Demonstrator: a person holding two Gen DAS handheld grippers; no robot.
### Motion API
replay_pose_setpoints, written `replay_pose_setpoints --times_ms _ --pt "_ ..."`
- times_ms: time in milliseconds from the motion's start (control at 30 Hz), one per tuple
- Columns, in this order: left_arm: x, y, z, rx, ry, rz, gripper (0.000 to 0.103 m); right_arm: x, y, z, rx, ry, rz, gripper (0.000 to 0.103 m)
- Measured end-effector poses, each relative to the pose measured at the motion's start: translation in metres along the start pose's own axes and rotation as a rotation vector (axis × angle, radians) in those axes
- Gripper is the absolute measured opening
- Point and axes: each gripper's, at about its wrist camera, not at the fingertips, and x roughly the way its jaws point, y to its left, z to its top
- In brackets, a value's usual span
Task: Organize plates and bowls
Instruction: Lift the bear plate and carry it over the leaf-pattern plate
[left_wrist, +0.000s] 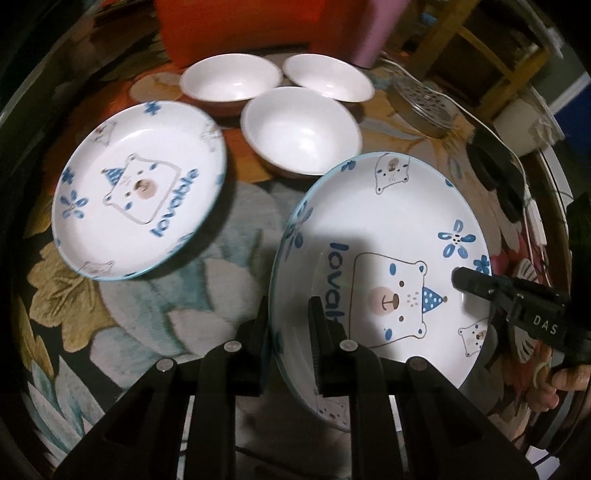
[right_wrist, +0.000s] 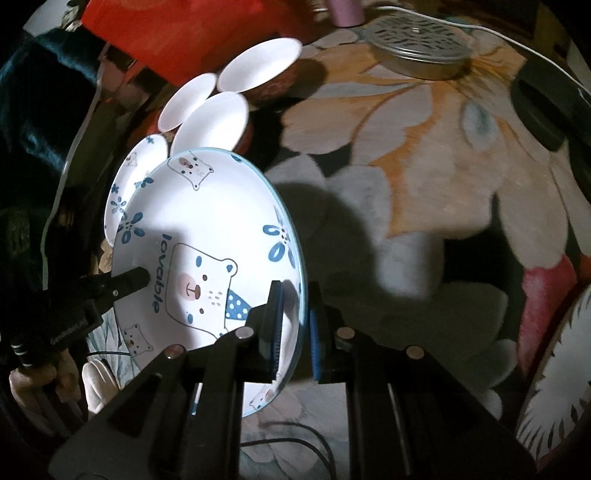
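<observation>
A dark cloth printed with large flowers (left_wrist: 155, 302) is covering the surface, under dim light. Nearest, a bear-printed plate (left_wrist: 391, 236) lettered "lovable" is hanging above the cloth, tilted, and casting a shadow on it. The left gripper (left_wrist: 288, 339) is pinching one side of its rim, one finger inside the plate and one outside. The right gripper (right_wrist: 295, 325) is clamping the opposite side of the rim the same way. Each wrist view is showing the other gripper reaching over the plate's far edge, with part of a person's hand (right_wrist: 40, 380) behind it.

A second bear plate (left_wrist: 140, 188) is lying flat on the cloth toward its left side; the left wrist view is showing it whole, while in the right wrist view the held plate is hiding most of it. Beyond, three white bowls (left_wrist: 301, 133) are sitting close together near the far edge. To their right a round perforated metal lid (right_wrist: 417, 48) is resting, clearest in the right wrist view, with a white cable (left_wrist: 480, 114) running past it. An orange object (left_wrist: 236, 29) is standing behind the bowls.
</observation>
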Motion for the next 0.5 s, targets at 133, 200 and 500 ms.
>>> replay_pose_setpoints --times_ms 133,200,500 --pt "0.001 -0.022 0.001 0.032 0.005 -0.013 0.017 -0.012 -0.016 -0.005 0.04 -0.016 -0.007 0.013" --pt "0.001 -0.031 0.001 0.046 0.007 -0.021 0.017 -0.019 -0.025 -0.008 0.056 -0.024 -0.01 0.013" --pt "0.009 -0.083 0.0 0.123 0.029 -0.054 0.017 -0.051 -0.068 -0.021 0.139 -0.061 -0.037 0.013"
